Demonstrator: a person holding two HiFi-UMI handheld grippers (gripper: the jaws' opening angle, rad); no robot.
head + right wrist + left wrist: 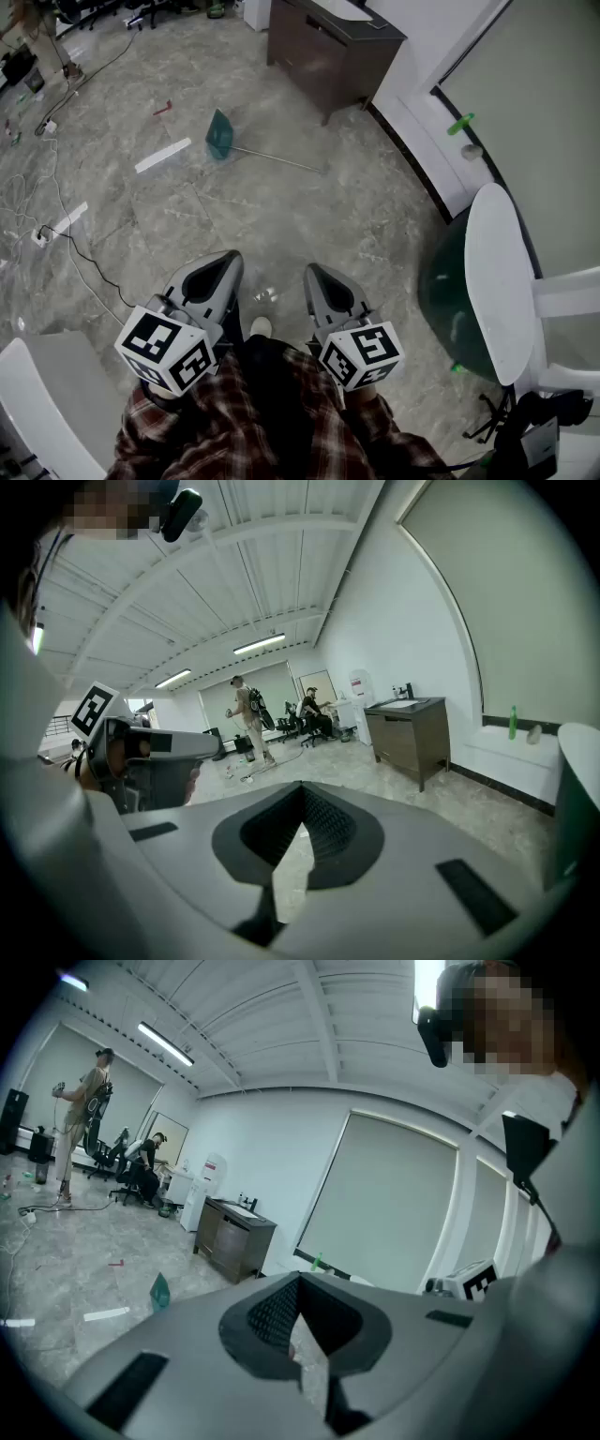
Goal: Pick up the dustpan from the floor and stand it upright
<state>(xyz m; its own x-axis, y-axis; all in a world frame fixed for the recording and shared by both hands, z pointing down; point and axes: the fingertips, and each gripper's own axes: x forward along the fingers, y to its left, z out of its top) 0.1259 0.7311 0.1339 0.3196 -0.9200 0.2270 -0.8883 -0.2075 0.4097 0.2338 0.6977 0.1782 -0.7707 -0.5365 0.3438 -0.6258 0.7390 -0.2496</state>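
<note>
Head view: grey stone floor fills most of the frame; dark brown cabinet stands at the far side against the white wall; white chair at the right edge, with a dark green rounded object just beside it, kind not clear.

Both arms in plaid sleeves at the bottom edge; left gripper and right gripper side by side, near each other but apart, pointing forward and slightly down over the floor.

Left gripper view: jaw tips meet, nothing between them, only floor seen through the gap behind the tips. Right gripper view: same, jaws fully together and empty.

Dustpan: teal pan on the floor ahead of the grippers, well apart from both, near the cabinet's front; its thin long handle lies flat along the floor, running right from the pan toward the cabinet's leg; not upright.

Smaller items: white strip on the floor just left of the pan; white power strip with black cable further left; green bottle on the sill at right; small red item beyond the white strip.
</note>
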